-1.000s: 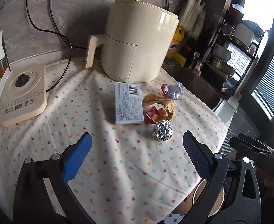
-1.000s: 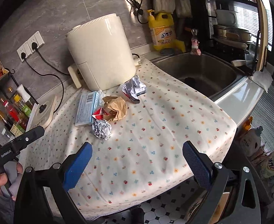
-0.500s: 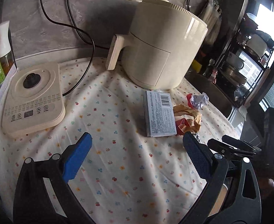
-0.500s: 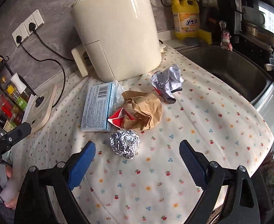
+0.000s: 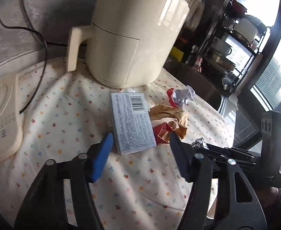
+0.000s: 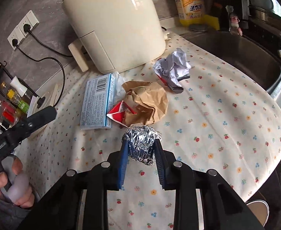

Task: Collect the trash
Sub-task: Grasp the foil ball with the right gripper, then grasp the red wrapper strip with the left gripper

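The foil ball [image 6: 140, 145] being pinched by the closing right hand-held gripper [image 6: 140, 153] could get squashed or squirt out, while the box [image 5: 132, 120] might be nudged by the half-spread, closing left hand-held gripper [image 5: 140, 143], contact probably not made yet.

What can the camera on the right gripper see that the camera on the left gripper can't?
Only the right wrist view shows the yellow detergent bottle, the white wall sockets and the right gripper closing on the crumpled silver foil ball. Only the left wrist view shows the left gripper closing around the flat pale blue box. Both show the cream air fryer, crumpled brown paper bag and floral tablecloth.
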Demonstrator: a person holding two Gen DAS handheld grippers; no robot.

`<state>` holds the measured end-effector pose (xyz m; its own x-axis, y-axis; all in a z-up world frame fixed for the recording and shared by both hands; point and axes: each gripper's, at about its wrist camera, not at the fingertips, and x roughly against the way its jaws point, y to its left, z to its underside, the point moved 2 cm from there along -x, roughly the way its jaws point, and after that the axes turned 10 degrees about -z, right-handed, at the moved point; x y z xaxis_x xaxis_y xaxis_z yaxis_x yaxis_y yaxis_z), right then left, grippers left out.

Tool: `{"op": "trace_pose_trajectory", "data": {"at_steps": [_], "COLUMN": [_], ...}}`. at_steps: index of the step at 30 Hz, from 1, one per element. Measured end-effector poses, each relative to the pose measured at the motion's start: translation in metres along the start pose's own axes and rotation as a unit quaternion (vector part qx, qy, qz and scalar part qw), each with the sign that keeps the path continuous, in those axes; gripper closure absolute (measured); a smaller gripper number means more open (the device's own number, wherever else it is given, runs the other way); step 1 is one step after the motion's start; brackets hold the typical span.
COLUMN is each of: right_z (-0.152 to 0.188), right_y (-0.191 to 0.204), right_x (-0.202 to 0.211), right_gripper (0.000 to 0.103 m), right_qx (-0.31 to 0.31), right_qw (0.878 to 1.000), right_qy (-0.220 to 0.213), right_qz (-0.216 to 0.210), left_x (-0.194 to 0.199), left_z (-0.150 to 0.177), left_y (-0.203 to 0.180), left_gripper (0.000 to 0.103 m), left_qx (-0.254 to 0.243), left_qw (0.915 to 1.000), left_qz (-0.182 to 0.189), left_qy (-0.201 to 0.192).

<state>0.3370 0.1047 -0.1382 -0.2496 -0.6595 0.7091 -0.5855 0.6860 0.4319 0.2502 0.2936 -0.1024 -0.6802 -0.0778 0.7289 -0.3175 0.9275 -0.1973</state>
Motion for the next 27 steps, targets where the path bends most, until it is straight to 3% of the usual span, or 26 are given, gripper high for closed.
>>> {"op": "trace_pose_trajectory", "data": {"at_steps": [4, 9, 15, 20, 21, 22, 27], "right_z": [0.002, 0.01, 0.021, 0.028, 0.028, 0.029, 0.031], "right_y": [-0.018, -0.043, -0.063, -0.07, -0.07, -0.071, -0.067], "right_x": [0.022, 0.047, 0.068, 0.079, 0.08, 0.081, 0.085], "right_gripper": [0.076, 0.076, 0.076, 0.075, 0.075, 0.075, 0.075], "right_qx": [-0.019, -0.051, -0.077, -0.084, -0.085, -0.085, -0.076], "right_qw": [0.999, 0.997, 0.993, 0.991, 0.991, 0.991, 0.992], "right_qy": [-0.014, -0.028, -0.04, -0.043, -0.043, -0.042, -0.043], "right_qz": [0.024, 0.053, 0.079, 0.092, 0.094, 0.094, 0.089], "left_x": [-0.021, -0.042, -0.064, -0.079, -0.084, -0.089, -0.075], "left_z": [-0.005, -0.009, -0.011, -0.009, -0.008, -0.006, -0.005], "left_y": [-0.022, -0.047, -0.057, -0.057, -0.058, -0.058, -0.057], "left_gripper": [0.07, 0.081, 0.082, 0.082, 0.086, 0.097, 0.1], "left_qx": [-0.025, -0.061, -0.082, -0.094, -0.1, -0.102, -0.09], "left_qw": [0.9993, 0.9968, 0.9955, 0.995, 0.9941, 0.9935, 0.9951], "left_qz": [0.024, 0.041, 0.032, -0.007, -0.013, -0.014, -0.023], "left_qy": [0.017, 0.03, 0.036, 0.034, 0.04, 0.05, 0.035]}}
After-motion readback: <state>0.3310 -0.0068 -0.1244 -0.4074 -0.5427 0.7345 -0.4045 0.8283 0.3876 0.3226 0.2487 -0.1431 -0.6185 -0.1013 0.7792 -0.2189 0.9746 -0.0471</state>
